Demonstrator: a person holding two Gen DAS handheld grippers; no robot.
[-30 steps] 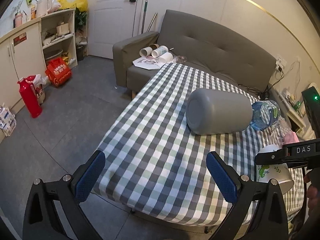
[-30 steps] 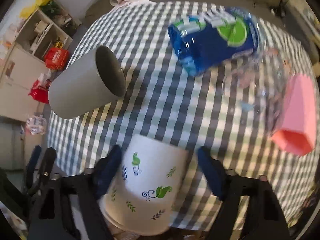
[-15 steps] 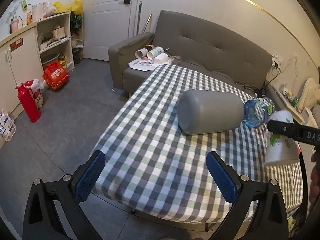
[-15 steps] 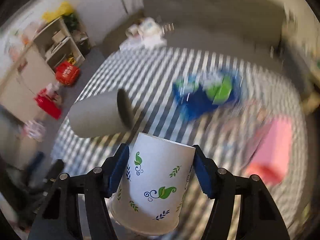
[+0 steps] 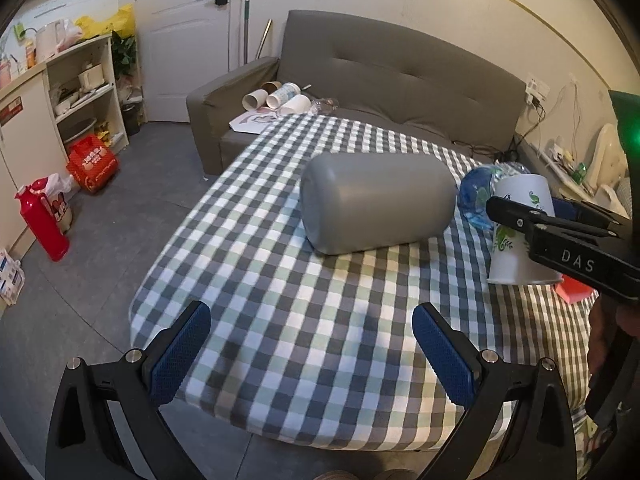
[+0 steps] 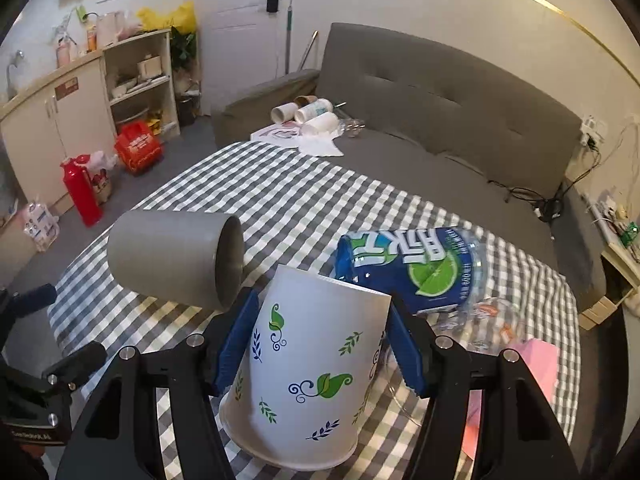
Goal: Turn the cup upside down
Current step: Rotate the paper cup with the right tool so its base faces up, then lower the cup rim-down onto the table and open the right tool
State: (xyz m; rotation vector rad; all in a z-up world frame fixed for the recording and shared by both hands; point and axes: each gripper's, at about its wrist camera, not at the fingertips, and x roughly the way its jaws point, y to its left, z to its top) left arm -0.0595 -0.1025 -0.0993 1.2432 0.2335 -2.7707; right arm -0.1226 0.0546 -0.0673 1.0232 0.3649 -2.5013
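Note:
A white paper cup with green and blue leaf prints (image 6: pixel 308 364) is held between the blue pads of my right gripper (image 6: pixel 320 336). Its closed base points up and away and its wide rim points down toward the checked tablecloth (image 6: pixel 280 196). In the left wrist view the cup (image 5: pixel 516 236) hangs at the right, rim down and tilted, close to the cloth, with the right gripper (image 5: pixel 532 220) across it. My left gripper (image 5: pixel 312 348) is open and empty over the table's near edge.
A large grey cup (image 5: pixel 376 200) lies on its side mid-table, just left of the paper cup. A blue plastic bottle (image 6: pixel 408 268) lies behind it. A pink packet (image 6: pixel 524 372) lies at the right. A grey sofa (image 5: pixel 400 80) stands beyond the table.
My right gripper closed on the paper cup, lifted it off the table and turned it over, so the rim now faces down. The left gripper stayed open and shifted little.

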